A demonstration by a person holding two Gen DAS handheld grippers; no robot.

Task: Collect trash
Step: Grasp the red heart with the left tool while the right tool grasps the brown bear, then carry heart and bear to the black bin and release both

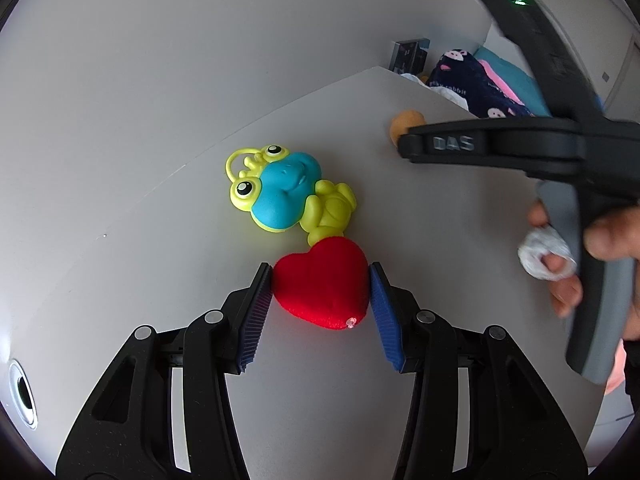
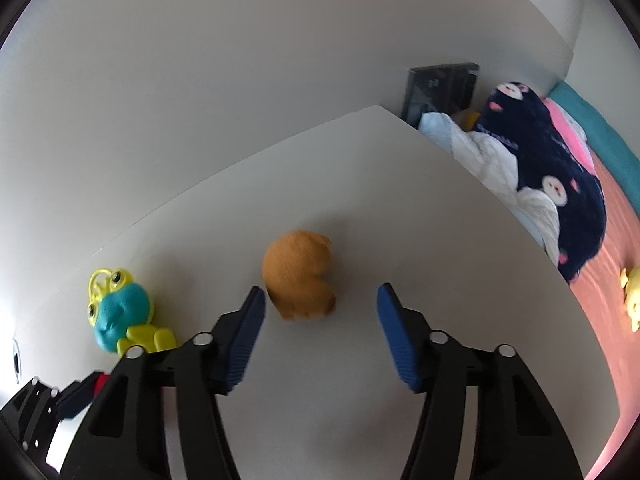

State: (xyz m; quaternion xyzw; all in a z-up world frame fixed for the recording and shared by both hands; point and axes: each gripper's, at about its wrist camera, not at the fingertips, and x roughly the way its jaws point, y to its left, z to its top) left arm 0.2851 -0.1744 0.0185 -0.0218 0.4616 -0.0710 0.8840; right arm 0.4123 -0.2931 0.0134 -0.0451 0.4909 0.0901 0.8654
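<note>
Between left gripper (image 1: 320, 300) pads: red heart (image 1: 322, 286), gripped at its widest flanks, resting on table (image 1: 160, 240). Looks soft, light; likely squashes. Right gripper (image 2: 320, 316) jaws apart, nothing gripped; orange plush (image 2: 298, 276) just ahead, nearer left finger.

This is a home, most likely a bedroom. A plain white tabletop (image 2: 400, 200) stands against a bare white wall (image 2: 240, 60). Past the table's edge, at about two o'clock in the right wrist view, a bed lies with a salmon-pink ribbed bedspread (image 2: 600, 288), a navy fleece blanket printed with small white cartoon faces (image 2: 560, 184) and a teal pillow (image 2: 592, 120). A yellow-green and blue plastic frog toy (image 2: 120, 312) rests on the table at eight o'clock.
</note>
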